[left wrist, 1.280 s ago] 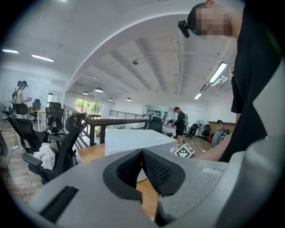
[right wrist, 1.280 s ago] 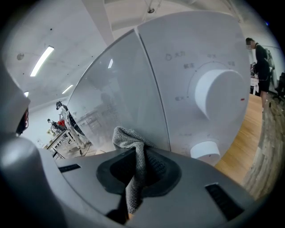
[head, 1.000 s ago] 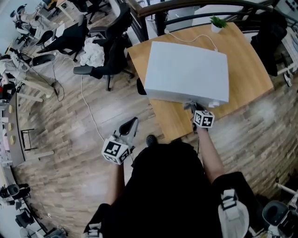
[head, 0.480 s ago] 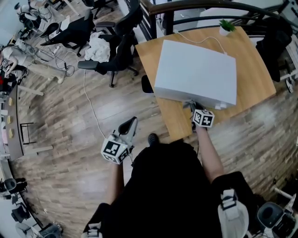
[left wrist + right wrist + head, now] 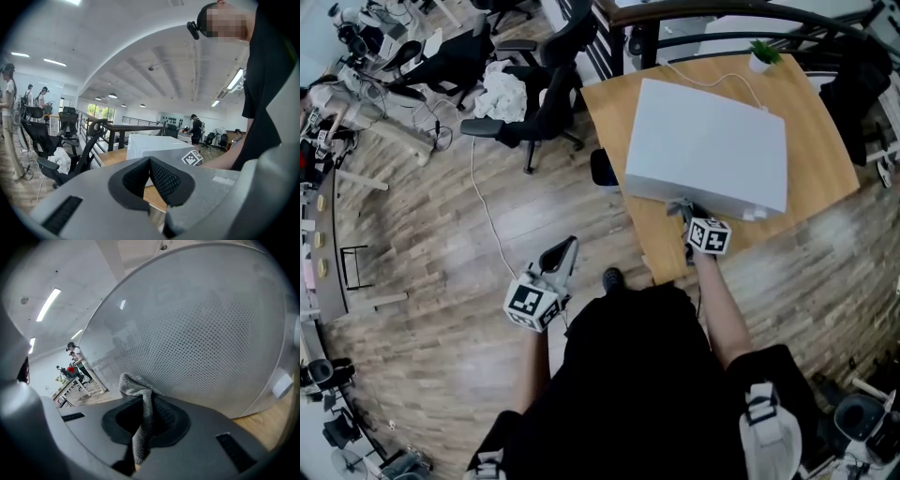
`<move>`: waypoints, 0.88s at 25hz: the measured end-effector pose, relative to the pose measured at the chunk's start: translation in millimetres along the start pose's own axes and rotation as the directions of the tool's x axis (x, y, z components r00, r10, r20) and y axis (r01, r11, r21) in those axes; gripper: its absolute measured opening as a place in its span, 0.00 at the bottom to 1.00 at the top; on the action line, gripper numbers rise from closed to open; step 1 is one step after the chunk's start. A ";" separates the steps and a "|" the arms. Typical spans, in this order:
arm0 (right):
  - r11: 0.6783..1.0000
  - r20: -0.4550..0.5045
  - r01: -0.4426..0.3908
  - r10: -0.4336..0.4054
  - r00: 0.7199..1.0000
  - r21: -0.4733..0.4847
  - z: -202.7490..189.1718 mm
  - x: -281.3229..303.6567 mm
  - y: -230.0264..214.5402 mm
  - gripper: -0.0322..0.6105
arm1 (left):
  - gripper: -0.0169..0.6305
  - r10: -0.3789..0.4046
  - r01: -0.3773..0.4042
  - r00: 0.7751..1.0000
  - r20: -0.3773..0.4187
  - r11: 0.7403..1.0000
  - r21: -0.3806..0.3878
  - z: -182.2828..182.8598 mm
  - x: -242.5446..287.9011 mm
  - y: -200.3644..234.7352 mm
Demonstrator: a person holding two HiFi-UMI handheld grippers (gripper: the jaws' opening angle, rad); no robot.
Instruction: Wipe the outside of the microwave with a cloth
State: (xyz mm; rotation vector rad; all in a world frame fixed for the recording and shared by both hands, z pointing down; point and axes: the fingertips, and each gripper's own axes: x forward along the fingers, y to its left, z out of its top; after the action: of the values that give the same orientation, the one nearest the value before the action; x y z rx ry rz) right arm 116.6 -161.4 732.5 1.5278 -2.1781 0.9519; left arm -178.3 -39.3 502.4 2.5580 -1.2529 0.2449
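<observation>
The wooden floor point(image 5: 422, 234) fills most of the head view. On it, at the upper right, stands a wooden table point(image 5: 825, 178). The white microwave point(image 5: 708, 145) takes the middle of the table, and its front side faces the table's near edge, towards the person.

The person's right arm is stretched forward over the near edge of the table, with the forearm bare. The left arm is bent and held low beside the body, over the floor and well apart from the table. A black chair point(image 5: 548, 112) stands on the floor just beside the table's left edge.

The right gripper point(image 5: 682, 210) is at the lower part of the microwave's front side. In the right gripper view the dotted door window fills almost the whole picture, very near the jaws. These jaws are clamped on a grey cloth point(image 5: 140, 394). A bunched end of the cloth sticks out past the jaw tips towards the door; I cannot tell if it touches the door.

The left gripper point(image 5: 562, 253) points forward and a little up. Its jaws are closed, the pads meeting at the tips with nothing between them.

A small plant point(image 5: 761, 54) stands at the table's far edge, behind the microwave.
</observation>
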 end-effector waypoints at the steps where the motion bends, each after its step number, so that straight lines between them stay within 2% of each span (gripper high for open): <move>1: 1.000 -0.002 0.000 0.000 1.000 0.000 -0.9 2.3 3.5 0.08 | 0.03 0.000 0.000 1.000 -0.002 1.000 -0.006 -0.7 -2.2 2.7; 19: 0.999 0.017 -0.020 0.019 1.000 0.027 -9.1 44.0 66.9 0.08 | 0.03 -0.024 0.024 1.000 -0.014 1.000 0.003 -12.0 -37.1 51.6; 22: 1.000 0.030 -0.017 0.017 0.999 0.008 -1.0 46.8 82.7 0.08 | 0.03 -0.021 0.020 1.000 -0.018 1.000 -0.004 -13.2 -44.3 58.5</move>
State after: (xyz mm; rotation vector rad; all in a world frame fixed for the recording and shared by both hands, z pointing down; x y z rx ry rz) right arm 22.8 -176.7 733.1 1.5396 -2.2141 0.9508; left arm -252.0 -36.2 513.2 2.5582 -1.2188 0.2609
